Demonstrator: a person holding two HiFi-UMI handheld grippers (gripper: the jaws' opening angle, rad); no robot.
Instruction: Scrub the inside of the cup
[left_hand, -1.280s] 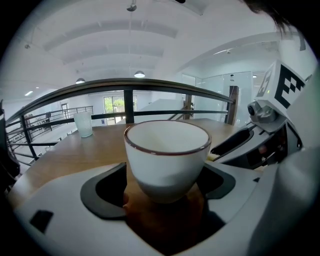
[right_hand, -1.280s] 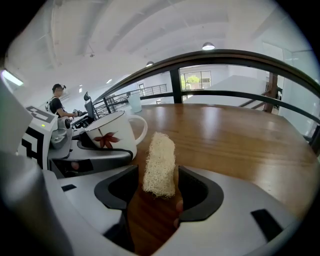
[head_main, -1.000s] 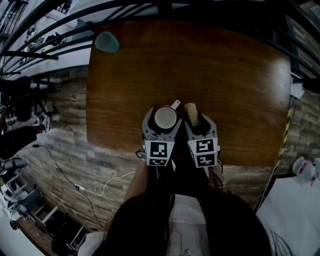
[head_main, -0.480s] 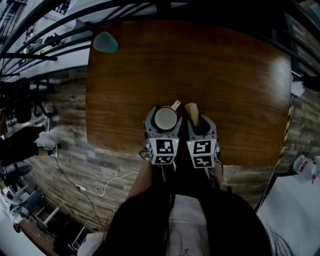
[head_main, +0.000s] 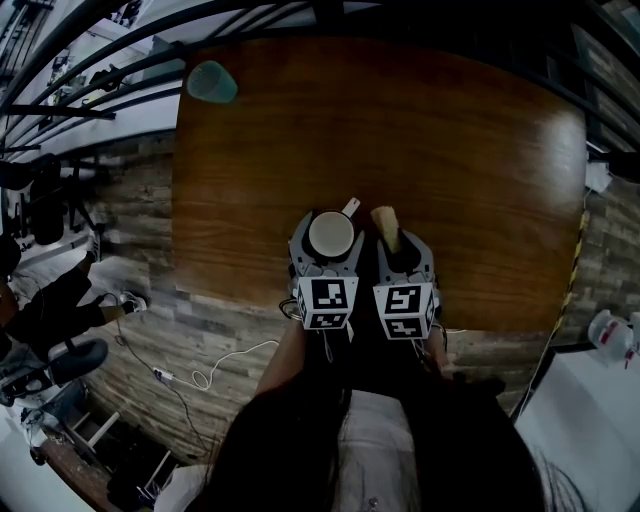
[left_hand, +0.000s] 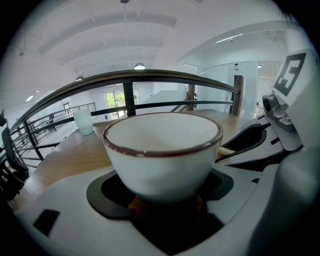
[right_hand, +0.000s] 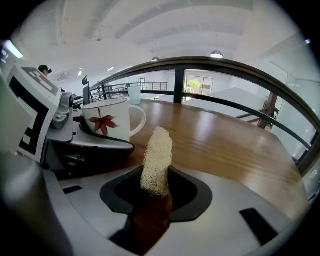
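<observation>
Nearest the viewer, the left gripper (head_main: 329, 230) is closing its wide jaws around the white cup (left_hand: 162, 150). Dark gaps are showing at both flanks, so no pressing is evident. This hold is presumably steadying the cup, which is sitting at the near edge of the table (head_main: 450, 150). Just beside it, the right gripper (head_main: 402, 245) is narrowing onto the near end of the loofah scrubber (right_hand: 157, 160), leaving the free end projecting forward, likely for reaching inside. Farther off, a tumbler (head_main: 213, 83) is standing by the railing (left_hand: 125, 80). The cup's floor is lying hidden below its rim.
</observation>
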